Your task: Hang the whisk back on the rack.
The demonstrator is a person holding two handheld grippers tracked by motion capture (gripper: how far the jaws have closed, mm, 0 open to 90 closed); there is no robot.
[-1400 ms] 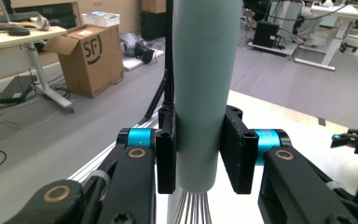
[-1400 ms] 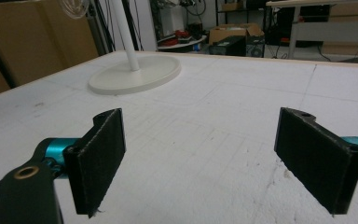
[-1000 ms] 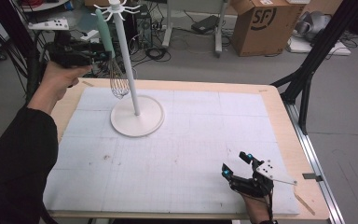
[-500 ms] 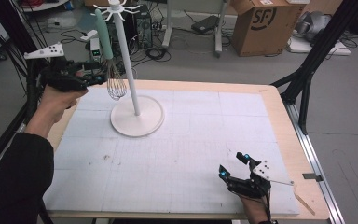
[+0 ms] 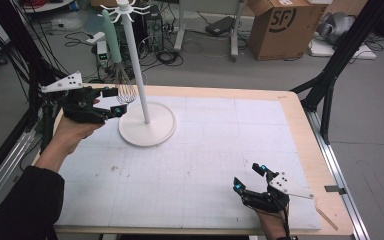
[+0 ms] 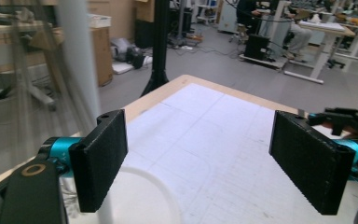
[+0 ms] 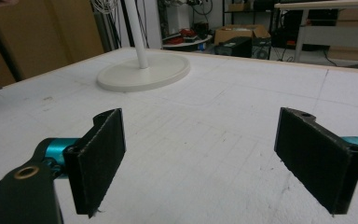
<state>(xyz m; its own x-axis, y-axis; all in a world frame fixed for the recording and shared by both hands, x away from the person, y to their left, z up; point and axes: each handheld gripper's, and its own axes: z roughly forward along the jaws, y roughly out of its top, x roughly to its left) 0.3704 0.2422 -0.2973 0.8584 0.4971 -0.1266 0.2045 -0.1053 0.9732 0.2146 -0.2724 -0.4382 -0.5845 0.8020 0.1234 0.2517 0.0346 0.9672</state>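
A white hook stand (image 5: 137, 65) rises from a round base (image 5: 147, 131) at the back left of the white mat. From one of its top hooks hangs a wire whisk (image 5: 122, 85) with a mint handle. My left gripper (image 5: 116, 101) is open just left of the whisk's wires, above the base's left rim, with nothing between its jaws. The left gripper view has the open gripper (image 6: 205, 158) beside the blurred pole (image 6: 77, 60). My right gripper (image 5: 249, 177) rests open near the front right of the mat. In its own view the gripper (image 7: 200, 158) faces the base (image 7: 144, 72).
The white mat (image 5: 205, 150) covers a wooden table. A thin wooden stick (image 5: 327, 217) lies at the front right corner. Past the table's far edge stand a cardboard box (image 5: 280, 25) and cables on the floor. Black frame posts (image 5: 330, 85) flank the table.
My left gripper has dropped from beside the whisk's handle and come nearer, level with the wires. The whisk stays hanging. The right gripper has hardly moved.
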